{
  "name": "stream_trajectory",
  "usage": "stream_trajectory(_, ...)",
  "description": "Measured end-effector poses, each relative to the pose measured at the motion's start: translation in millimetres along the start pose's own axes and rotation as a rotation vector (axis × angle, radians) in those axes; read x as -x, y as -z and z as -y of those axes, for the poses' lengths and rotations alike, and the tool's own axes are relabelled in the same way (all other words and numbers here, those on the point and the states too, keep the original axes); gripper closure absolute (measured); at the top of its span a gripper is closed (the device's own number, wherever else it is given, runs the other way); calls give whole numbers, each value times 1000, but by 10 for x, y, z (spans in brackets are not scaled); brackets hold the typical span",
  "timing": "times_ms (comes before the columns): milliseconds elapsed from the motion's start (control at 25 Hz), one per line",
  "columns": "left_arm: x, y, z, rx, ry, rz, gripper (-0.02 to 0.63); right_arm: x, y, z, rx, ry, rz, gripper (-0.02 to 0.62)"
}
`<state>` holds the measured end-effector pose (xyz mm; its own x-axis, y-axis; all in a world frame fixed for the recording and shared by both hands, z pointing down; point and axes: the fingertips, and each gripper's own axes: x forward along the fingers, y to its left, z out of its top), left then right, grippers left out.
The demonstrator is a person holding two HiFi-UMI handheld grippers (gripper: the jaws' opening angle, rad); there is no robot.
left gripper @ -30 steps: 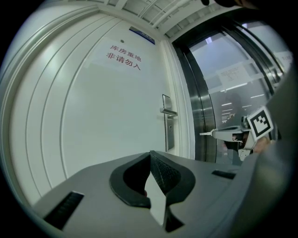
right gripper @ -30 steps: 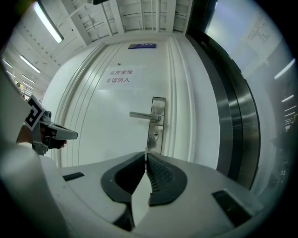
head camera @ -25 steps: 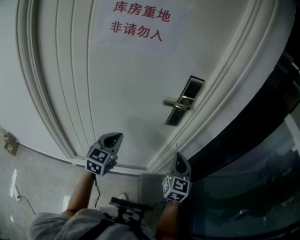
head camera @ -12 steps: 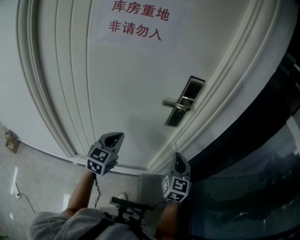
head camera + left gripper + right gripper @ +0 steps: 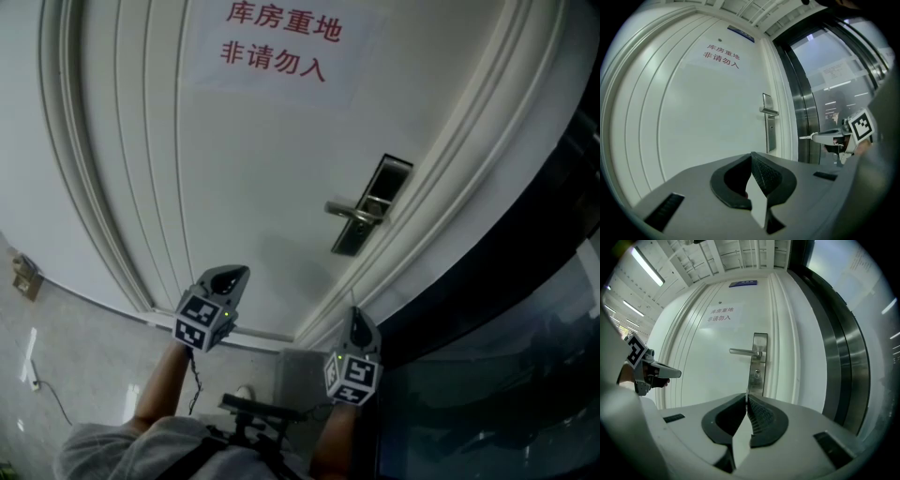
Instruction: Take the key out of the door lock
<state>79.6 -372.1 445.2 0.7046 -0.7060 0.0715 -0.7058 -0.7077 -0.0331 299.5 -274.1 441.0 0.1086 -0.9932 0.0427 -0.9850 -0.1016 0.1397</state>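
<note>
A white door (image 5: 244, 178) carries a steel lock plate (image 5: 370, 204) with a lever handle (image 5: 352, 212). In the right gripper view the lock plate (image 5: 758, 363) has a small keyhole (image 5: 756, 374) below the handle (image 5: 745, 352); the key is too small to make out. Both grippers hang well short of the door, below the lock. My left gripper (image 5: 230, 274) is shut and holds nothing, its jaws (image 5: 751, 155) closed together. My right gripper (image 5: 357, 316) is also shut and empty (image 5: 747, 397), pointing toward the lock plate.
A paper sign (image 5: 277, 42) with red characters is stuck on the upper door. A dark metal frame and glass panel (image 5: 525, 309) stand right of the door. On the floor at left lie a wall box (image 5: 22, 274) and a cable (image 5: 37, 389).
</note>
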Motion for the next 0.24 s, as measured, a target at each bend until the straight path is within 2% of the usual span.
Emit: stream_trajectory(240, -2, 7, 19, 2, -10, -2, 614, -17, 33, 26, -2, -15, 12, 575)
